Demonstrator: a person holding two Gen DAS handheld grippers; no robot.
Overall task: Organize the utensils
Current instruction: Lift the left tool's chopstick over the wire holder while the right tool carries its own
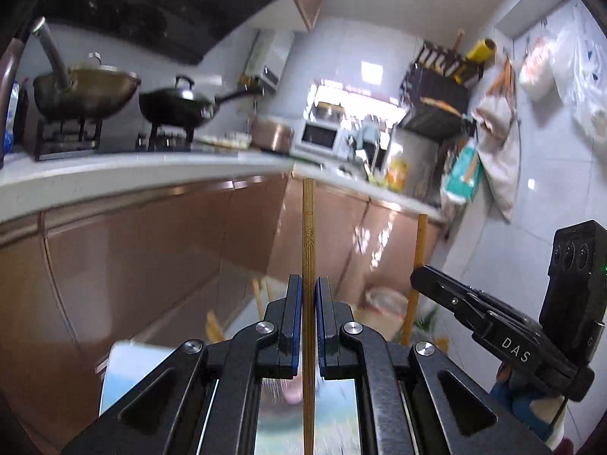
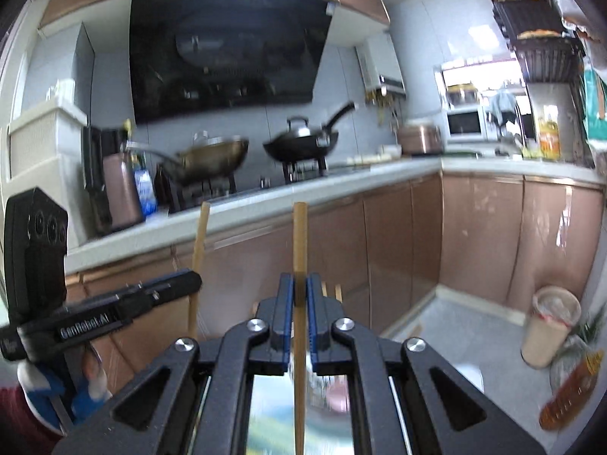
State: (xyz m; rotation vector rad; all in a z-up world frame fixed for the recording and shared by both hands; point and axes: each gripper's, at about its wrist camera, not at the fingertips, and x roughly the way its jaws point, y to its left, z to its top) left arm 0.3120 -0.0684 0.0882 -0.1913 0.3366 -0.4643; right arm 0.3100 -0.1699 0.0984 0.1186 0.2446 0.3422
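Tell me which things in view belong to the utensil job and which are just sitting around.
Job:
left gripper
engraved chopstick
right gripper
plain chopstick

Lying about:
brass wok
black pan
microwave
floor bin

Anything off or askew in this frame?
Nothing stands out. Left tongs hold one chopstick upright and centred; right tongs hold the other chopstick the same way. Both views are motion-blurred, so fine damage can't be judged.
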